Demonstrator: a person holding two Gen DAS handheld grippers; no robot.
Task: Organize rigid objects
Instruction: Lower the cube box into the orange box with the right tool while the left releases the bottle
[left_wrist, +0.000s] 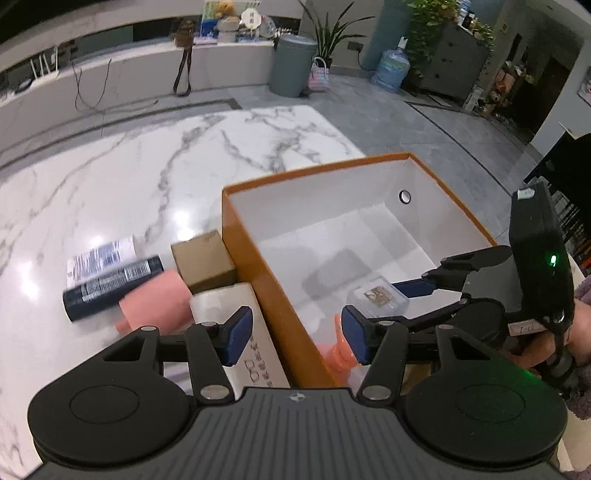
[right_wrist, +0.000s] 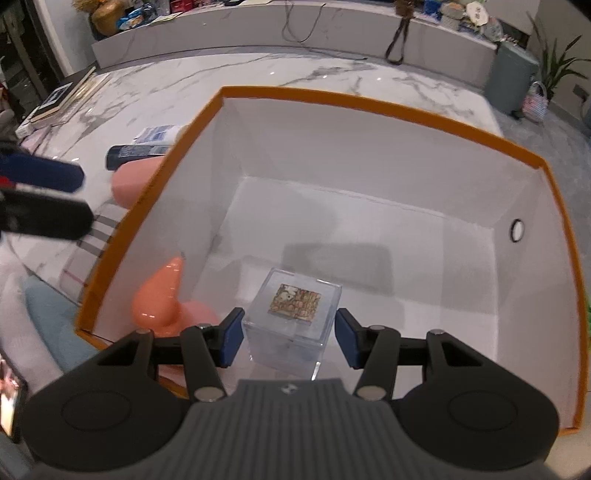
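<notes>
An orange box (left_wrist: 258, 254) with a white inside (right_wrist: 388, 122) stands on the marble table. In it sit a clear plastic cube (right_wrist: 291, 321) with a patterned square on top, also in the left wrist view (left_wrist: 376, 299), and an orange glossy toy (right_wrist: 159, 299). My right gripper (right_wrist: 290, 338) is open, its pads on either side of the cube and apart from it. My left gripper (left_wrist: 297, 334) is open and empty above the box's near left wall. Left of the box lie a dark tube (left_wrist: 110, 288), a pink roll (left_wrist: 155, 306), a small brown carton (left_wrist: 205, 260) and a white carton (left_wrist: 240, 332).
A printed paper packet (left_wrist: 99, 256) lies beyond the dark tube. Books (right_wrist: 59, 99) rest at the table's far left edge. A grey bin (left_wrist: 291, 66), a water bottle (left_wrist: 391, 70) and plants stand on the floor behind the table (left_wrist: 110, 184).
</notes>
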